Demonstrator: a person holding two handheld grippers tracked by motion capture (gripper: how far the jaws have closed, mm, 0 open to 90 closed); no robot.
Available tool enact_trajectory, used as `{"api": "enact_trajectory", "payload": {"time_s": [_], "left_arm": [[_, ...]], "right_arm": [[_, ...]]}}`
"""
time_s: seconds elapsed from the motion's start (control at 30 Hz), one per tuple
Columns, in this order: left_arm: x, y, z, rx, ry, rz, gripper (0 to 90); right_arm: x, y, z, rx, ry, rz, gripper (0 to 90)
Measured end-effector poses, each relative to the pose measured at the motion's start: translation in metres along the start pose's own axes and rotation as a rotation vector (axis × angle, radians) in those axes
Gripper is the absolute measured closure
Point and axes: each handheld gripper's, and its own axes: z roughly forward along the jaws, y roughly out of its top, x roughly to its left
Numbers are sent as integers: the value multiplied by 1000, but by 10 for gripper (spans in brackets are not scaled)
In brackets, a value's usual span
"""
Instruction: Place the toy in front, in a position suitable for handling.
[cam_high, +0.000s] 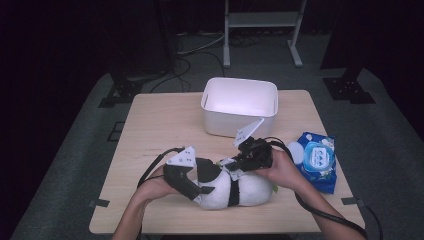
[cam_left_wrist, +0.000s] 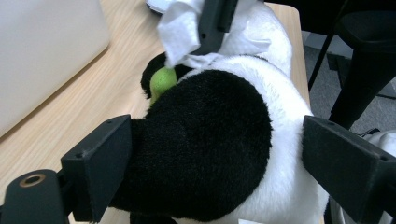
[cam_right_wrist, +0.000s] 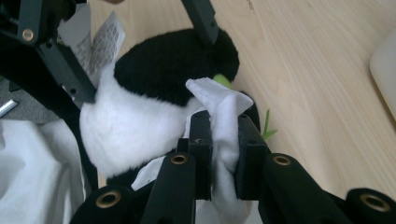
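White wipe (cam_right_wrist: 219, 121) pinched in right hand-held gripper (cam_right_wrist: 220, 140) atop plush panda (cam_high: 235, 187); left hand-held gripper (cam_left_wrist: 215, 158) clamping its sides.

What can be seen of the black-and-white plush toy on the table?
The plush toy is a soft, furry panda-like figure, white-bodied with black patches and a small green piece near one black part. It lies on its side on the wooden table, near the front edge. The left gripper has its jaws set wide around the black, rounded end, while the right gripper, shut on a white wipe, presses that wipe against the toy's fur.
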Motion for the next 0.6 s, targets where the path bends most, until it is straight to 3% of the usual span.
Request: {"api": "enact_trajectory", "payload": {"time_s": [0.23, 0.6], "left_arm": [[0, -1, 0, -4, -2, -6, 99], [1, -1, 0, 4, 0, -7, 103]], "right_arm": [[-4, 7, 3, -18, -1, 2, 793], [-4, -16, -11, 22, -19, 35, 793]]}}
